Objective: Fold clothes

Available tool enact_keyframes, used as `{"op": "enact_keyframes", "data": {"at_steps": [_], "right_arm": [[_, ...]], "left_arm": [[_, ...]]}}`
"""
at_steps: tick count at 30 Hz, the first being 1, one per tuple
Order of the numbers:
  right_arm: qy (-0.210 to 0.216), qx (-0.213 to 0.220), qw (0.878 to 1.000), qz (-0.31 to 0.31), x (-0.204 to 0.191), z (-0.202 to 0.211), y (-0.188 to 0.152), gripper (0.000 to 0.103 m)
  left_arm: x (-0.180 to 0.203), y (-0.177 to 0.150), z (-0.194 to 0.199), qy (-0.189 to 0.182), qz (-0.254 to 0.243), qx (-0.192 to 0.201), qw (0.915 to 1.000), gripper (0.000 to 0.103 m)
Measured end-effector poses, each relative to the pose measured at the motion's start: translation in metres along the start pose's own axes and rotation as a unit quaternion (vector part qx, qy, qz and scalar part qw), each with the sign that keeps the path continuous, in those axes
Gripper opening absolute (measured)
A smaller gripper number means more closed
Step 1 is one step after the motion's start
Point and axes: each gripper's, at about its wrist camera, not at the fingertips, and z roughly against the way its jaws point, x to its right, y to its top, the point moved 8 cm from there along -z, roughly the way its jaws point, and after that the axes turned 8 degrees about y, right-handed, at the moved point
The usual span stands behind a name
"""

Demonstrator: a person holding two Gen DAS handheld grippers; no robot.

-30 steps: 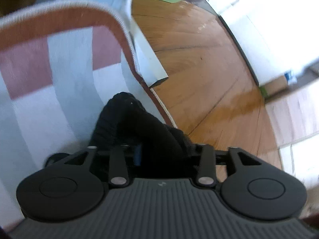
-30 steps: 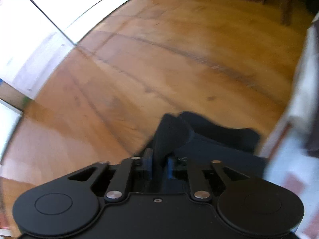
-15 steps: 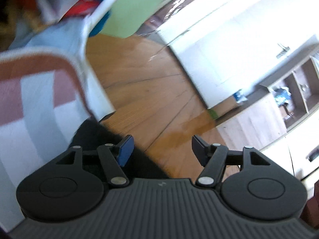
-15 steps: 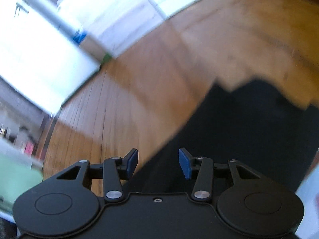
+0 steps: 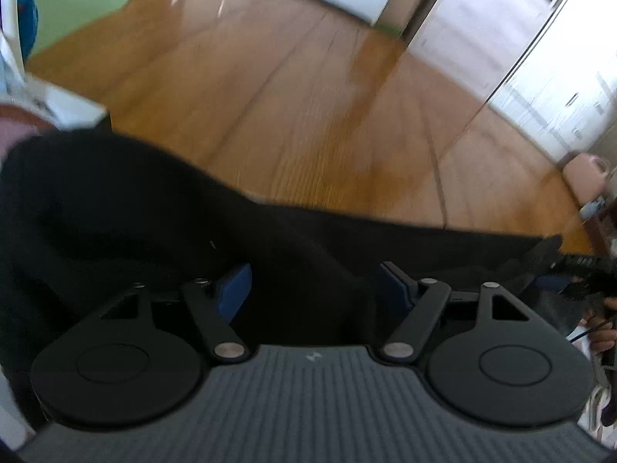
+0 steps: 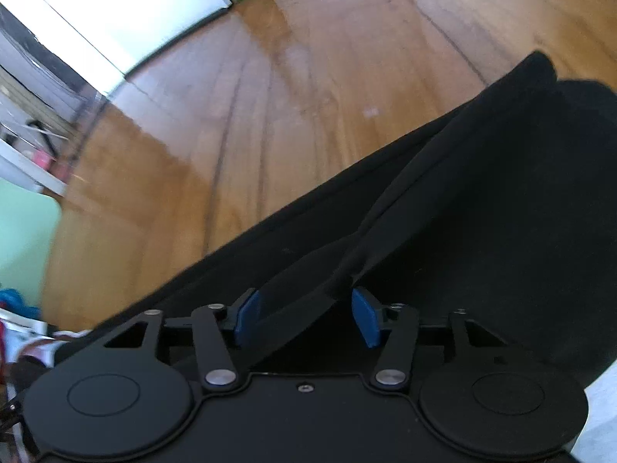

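The left tool [image 5: 314, 285] is gaping wide, a fold of the black garment [image 5: 115, 208] lying between its blue pads [image 5: 235, 289], seemingly unclamped in the blur. The right tool [image 6: 304, 314] is also spreading wide over the garment [image 6: 482, 200], which is draping above the wooden floor [image 6: 270, 96].

A home: wooden floor [image 5: 308, 88], white cabinets [image 5: 559, 88].

Both the left gripper [image 5: 314, 289] and right gripper [image 6: 304, 316] have let go; their jaws now gape over the black garment [image 6: 482, 212], which has spread out.
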Motion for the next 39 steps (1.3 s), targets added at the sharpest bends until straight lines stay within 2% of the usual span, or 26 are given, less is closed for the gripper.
{"op": "enact_keyframes", "data": {"at_steps": [3,7,9,10,12,15,16,19,22,23,24,25,27,29,32,33,34,35,36,39], "right_arm": [[-0.020,0.008,1.000,-0.002,0.004,-0.007,0.009,0.069],[-0.028,-0.012,0.999,-0.022,0.013,-0.028,0.014,0.066],[-0.035,-0.026,0.998,-0.045,0.019,-0.034,0.014,0.006],[-0.034,-0.025,0.997,-0.065,0.020,-0.033,0.015,0.006],[-0.032,-0.024,0.994,-0.104,0.022,-0.032,0.018,0.006],[0.003,0.011,0.991,-0.132,0.012,-0.008,0.042,0.006],[0.009,0.024,0.991,-0.129,0.008,0.000,0.051,0.006],[0.016,0.058,0.993,-0.105,-0.001,0.015,0.077,0.006],[-0.005,0.028,0.998,-0.050,0.003,-0.007,0.084,0.010],[-0.023,0.024,0.999,-0.035,0.006,-0.011,0.084,0.020],[-0.039,0.030,0.999,-0.016,0.006,-0.009,0.084,0.026],[-0.040,0.044,0.998,0.002,0.003,-0.008,0.083,0.027],[-0.022,0.080,0.996,0.036,-0.005,0.004,0.079,0.045],[-0.017,0.091,0.993,0.079,-0.018,0.013,0.070,0.046],[0.013,0.059,0.983,0.173,-0.053,0.019,0.043,0.046],[0.020,0.045,0.975,0.214,-0.066,0.019,0.031,0.047],[0.027,0.030,0.966,0.255,-0.079,0.018,0.019,0.047],[0.038,0.010,0.956,0.291,-0.090,0.016,0.005,0.049],[0.049,-0.012,0.945,0.324,-0.100,0.014,-0.010,0.053],[0.075,-0.121,0.924,0.355,-0.107,-0.002,-0.061,0.056]], "left_arm": [[0.003,-0.003,-0.005,-0.007,0.006,0.000,1.0000,0.080],[-0.003,-0.011,-0.020,-0.010,0.021,0.002,0.9997,0.084],[-0.003,-0.015,-0.026,-0.012,0.014,-0.001,0.9998,0.084],[-0.002,-0.016,-0.028,-0.013,0.007,-0.001,0.9999,0.084],[0.001,-0.017,-0.029,-0.016,-0.012,0.006,0.9998,0.084],[0.001,-0.012,-0.026,-0.040,-0.010,0.040,0.9983,0.084],[-0.002,-0.007,-0.024,-0.049,-0.002,0.060,0.9970,0.084],[-0.022,0.009,-0.028,-0.039,0.022,0.104,0.9936,0.083],[-0.046,0.019,-0.035,-0.037,0.069,0.119,0.9898,0.081],[-0.052,0.020,-0.037,-0.037,0.082,0.122,0.9885,0.080],[-0.055,0.020,-0.038,-0.031,0.084,0.126,0.9879,0.075],[-0.057,0.020,-0.038,-0.016,0.077,0.130,0.9883,0.070],[-0.057,0.019,-0.042,0.019,0.051,0.130,0.9900,0.059],[-0.055,0.019,-0.047,0.050,0.027,0.126,0.9904,0.050],[-0.061,0.020,-0.053,0.076,0.019,0.122,0.9894,0.044],[-0.070,0.019,-0.049,0.092,0.015,0.124,0.9879,0.029],[-0.077,0.021,-0.049,0.118,0.001,0.127,0.9848,0.008],[-0.084,0.023,-0.048,0.138,-0.009,0.129,0.9820,0.004],[-0.091,0.023,-0.047,0.132,-0.001,0.126,0.9832,0.004],[-0.108,0.020,-0.038,0.089,0.055,0.109,0.9886,0.004]]}}
